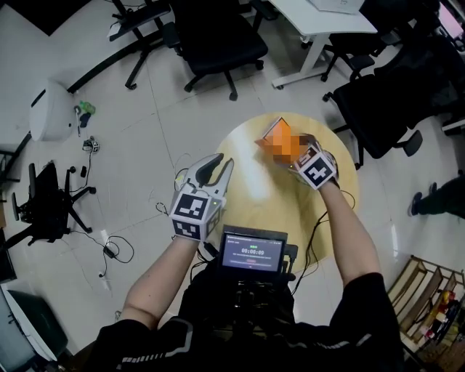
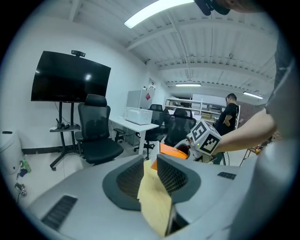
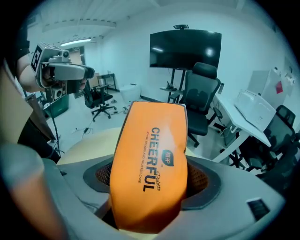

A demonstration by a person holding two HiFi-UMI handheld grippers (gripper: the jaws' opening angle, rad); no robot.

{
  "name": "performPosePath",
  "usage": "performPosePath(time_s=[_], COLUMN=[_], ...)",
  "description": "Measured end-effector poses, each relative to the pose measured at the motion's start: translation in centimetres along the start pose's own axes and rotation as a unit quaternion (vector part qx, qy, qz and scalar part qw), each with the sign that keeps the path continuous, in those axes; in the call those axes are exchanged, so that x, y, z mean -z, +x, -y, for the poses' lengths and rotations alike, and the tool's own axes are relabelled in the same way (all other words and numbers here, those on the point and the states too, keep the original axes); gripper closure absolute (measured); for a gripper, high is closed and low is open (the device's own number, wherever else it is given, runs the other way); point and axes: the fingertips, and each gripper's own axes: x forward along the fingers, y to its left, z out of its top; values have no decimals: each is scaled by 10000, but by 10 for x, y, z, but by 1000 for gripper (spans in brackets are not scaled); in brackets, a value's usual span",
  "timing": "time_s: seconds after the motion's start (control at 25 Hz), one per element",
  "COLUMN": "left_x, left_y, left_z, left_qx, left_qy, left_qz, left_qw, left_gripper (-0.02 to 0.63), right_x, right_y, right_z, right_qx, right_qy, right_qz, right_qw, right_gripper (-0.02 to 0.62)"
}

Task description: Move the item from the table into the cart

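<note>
An orange soft pack printed "CHEERFUL" (image 3: 150, 168) stands upright between the jaws of my right gripper (image 3: 151, 180), which is shut on it. In the head view the orange pack (image 1: 280, 138) hangs over the far part of the round yellowish table (image 1: 254, 189), in front of the right gripper (image 1: 292, 151). My left gripper (image 1: 216, 168) hovers above the table's left edge, its jaws a narrow gap apart with nothing in them. Through that gap in the left gripper view (image 2: 150, 165) I see the table top (image 2: 154, 201) and, beyond it, the orange pack (image 2: 171, 150).
Black office chairs (image 1: 218, 36) (image 1: 392, 102) and a white desk (image 1: 327, 18) stand beyond the table. Another black chair (image 1: 43, 207), a white device (image 1: 51, 109) and cables lie on the floor at left. A wooden rack (image 1: 429, 298) sits lower right. A person (image 2: 229, 112) stands far off.
</note>
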Motion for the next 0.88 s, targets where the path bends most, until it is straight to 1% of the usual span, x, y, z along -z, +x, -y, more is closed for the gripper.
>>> performPosePath(time_s=[0.2,0.36,0.48,0.6,0.68,0.8,0.88], left_x=[-40,-75,-97,-101,-106,-125,-128], left_y=[-27,-45,-62,-99,-127,-156,-176], left_z=[52,99,135,163,174,186,198], left_qx=[109,100,138,259,389,656,890], left_qy=[189,327,456,587,650,852,1007], left_qz=[228,503,732,938,1066,1203,1294], left_qw=[9995,9982,9962,9935,9914,9869,9824], left_gripper=[505,505,505,506,514,535,559], right_x=[-21,-15,-10,-11,-17,-29,-27], right_y=[-93,-173,-236,-292,-327,-374,-401], right_z=[-7,-13,-22,-60,-88,-117,-143], right_qx=[230,416,624,875,1096,1457,1749], right_qy=[396,548,655,732,781,886,961], right_qz=[663,1179,1589,2060,2323,2558,2667], right_qw=[9967,9906,9831,9719,9633,9516,9429], right_gripper=[220,219,219,219,219,219,219])
